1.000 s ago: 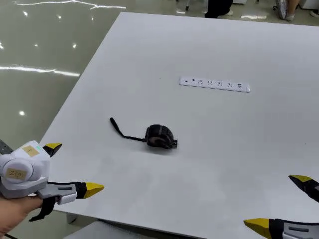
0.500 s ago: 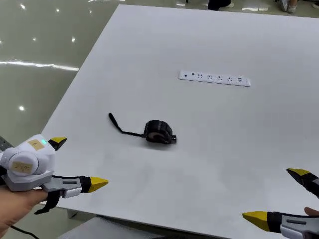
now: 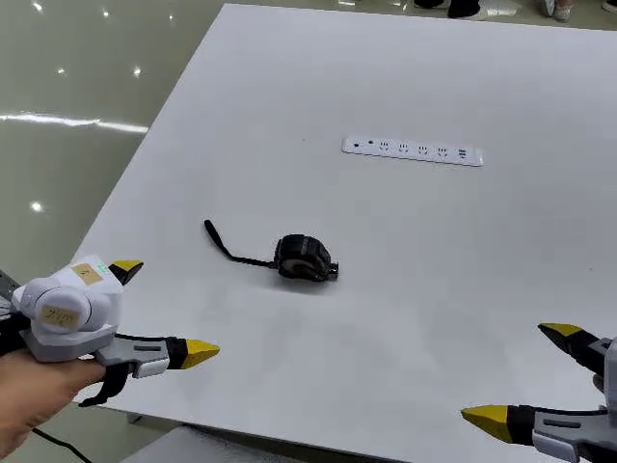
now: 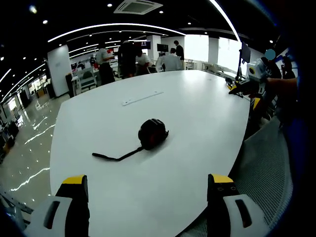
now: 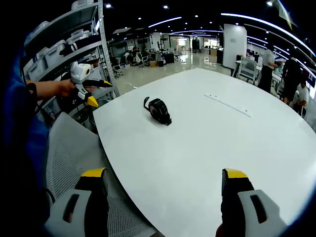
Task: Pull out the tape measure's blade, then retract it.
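Both tools were held wide open and nothing was gripped in either. The left tool [image 3: 169, 309] was carried in a hand [image 3: 34, 405] at the near-left corner of the white surface [image 3: 453, 251], with one yellow tip over the surface and the other at its left edge. The right tool [image 3: 511, 372] was held at the near edge on the right, its yellow tips spread well apart.

The tape measure [image 3: 307, 258] was found lying on the surface between the two tools and farther in, well apart from both. Its case was seen as round and black, with a greyer face turned upward. A thin black wrist strap [image 3: 224, 246] was trailed from the case toward the left edge, ending in a thicker tab. A small stub was made out at the opposite end of the case; whether it was the blade's hook could not be told.

Bare surface was seen on every side of the tape measure, and it was set well in from the left and near edges. A white power strip [image 3: 413, 150] was laid flat farther back, well apart from the case. Glossy floor [image 3: 77, 106] was seen beyond the left edge.
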The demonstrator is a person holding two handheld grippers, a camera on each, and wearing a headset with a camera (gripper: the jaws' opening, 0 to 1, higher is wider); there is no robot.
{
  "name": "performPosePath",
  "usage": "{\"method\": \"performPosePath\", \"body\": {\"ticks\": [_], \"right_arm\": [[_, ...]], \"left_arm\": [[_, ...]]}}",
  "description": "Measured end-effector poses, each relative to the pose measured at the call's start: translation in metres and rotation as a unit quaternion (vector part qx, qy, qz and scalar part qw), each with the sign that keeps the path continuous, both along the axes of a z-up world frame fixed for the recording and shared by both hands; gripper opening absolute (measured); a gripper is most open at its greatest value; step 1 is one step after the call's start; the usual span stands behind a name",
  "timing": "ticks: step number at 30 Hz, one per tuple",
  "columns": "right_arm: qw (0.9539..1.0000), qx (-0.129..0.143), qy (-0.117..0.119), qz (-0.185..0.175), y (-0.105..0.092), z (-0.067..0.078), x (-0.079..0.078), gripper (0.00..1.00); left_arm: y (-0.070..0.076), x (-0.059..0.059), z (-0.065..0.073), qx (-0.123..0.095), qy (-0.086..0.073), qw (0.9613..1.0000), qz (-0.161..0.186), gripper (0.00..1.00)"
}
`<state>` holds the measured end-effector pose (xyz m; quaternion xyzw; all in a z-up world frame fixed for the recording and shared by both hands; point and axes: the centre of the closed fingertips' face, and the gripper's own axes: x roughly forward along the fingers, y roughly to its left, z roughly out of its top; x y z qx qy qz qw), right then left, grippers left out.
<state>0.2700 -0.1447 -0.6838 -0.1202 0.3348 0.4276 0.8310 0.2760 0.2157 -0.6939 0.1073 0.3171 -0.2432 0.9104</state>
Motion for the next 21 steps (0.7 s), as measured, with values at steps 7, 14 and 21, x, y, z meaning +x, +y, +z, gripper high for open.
{"method": "performPosePath", "body": {"ticks": [7, 14, 21], "right_arm": [[1.0, -0.002, 0.007, 0.006, 0.004, -0.009, 0.01, 0.92], [0.9998, -0.001, 0.015, 0.014, 0.012, -0.015, 0.017, 0.91], [0.9995, -0.002, 0.02, 0.024, 0.017, -0.022, 0.026, 0.91]], "left_arm": [[-0.008, 0.014, -0.002, -0.003, 0.001, 0.9999, -0.011, 0.97], [-0.016, 0.027, -0.005, -0.002, 0.003, 0.9997, -0.024, 0.97], [-0.023, 0.04, -0.009, -0.001, 0.006, 0.9993, -0.036, 0.97]]}}
